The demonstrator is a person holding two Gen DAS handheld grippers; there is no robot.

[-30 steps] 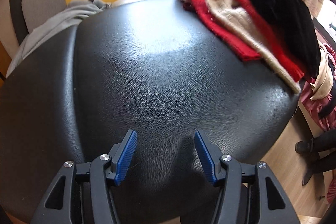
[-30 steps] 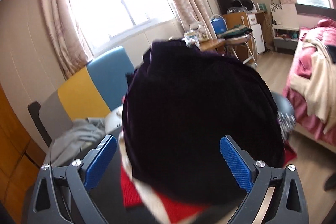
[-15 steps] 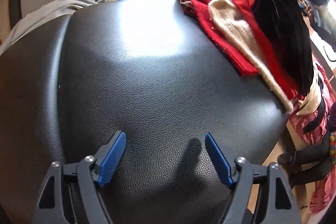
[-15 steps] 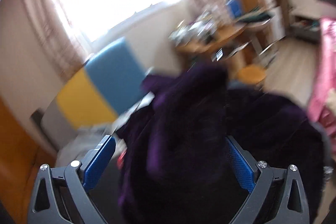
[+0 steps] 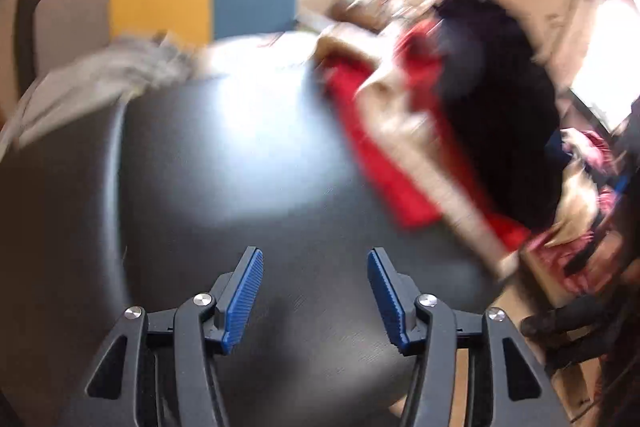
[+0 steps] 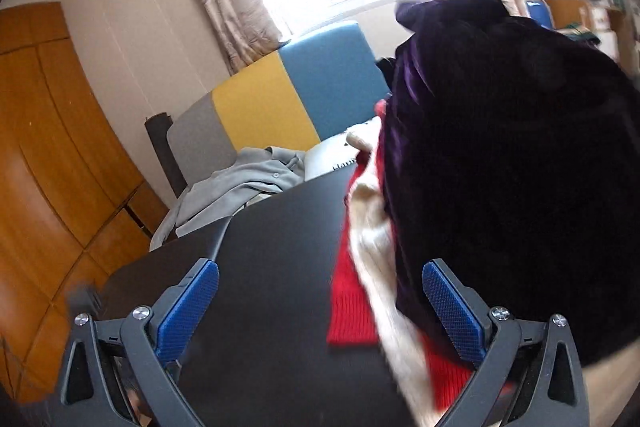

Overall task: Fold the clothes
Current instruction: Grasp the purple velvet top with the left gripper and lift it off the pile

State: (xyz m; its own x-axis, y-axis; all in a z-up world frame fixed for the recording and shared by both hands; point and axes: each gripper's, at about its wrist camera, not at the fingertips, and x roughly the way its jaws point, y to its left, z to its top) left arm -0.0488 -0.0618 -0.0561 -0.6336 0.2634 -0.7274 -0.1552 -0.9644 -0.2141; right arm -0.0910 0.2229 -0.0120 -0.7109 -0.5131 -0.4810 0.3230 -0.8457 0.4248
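Observation:
A pile of clothes lies at the right side of the black leather table (image 5: 240, 187): a dark purple velvet garment (image 6: 520, 155) on top of a red knit (image 6: 352, 307) and a cream knit (image 6: 376, 235). In the blurred left wrist view the velvet garment (image 5: 500, 99), the red knit (image 5: 380, 155) and the cream knit (image 5: 404, 115) lie at the far right. My left gripper (image 5: 315, 291) is open and empty above the table's near part. My right gripper (image 6: 320, 311) is open and empty, its right finger (image 6: 450, 311) close beside the velvet garment.
A grey shirt (image 6: 240, 187) lies at the table's far left edge, also in the left wrist view (image 5: 100, 79). Behind stands a grey, yellow and blue sofa (image 6: 288, 95). A wooden wardrobe (image 6: 44, 167) is at the left. A bed with clothes (image 5: 580, 187) is at the right.
The right gripper has pulled back and swung left, so the table and red and cream knits show beside the velvet garment. The left gripper has moved, its view now blurred.

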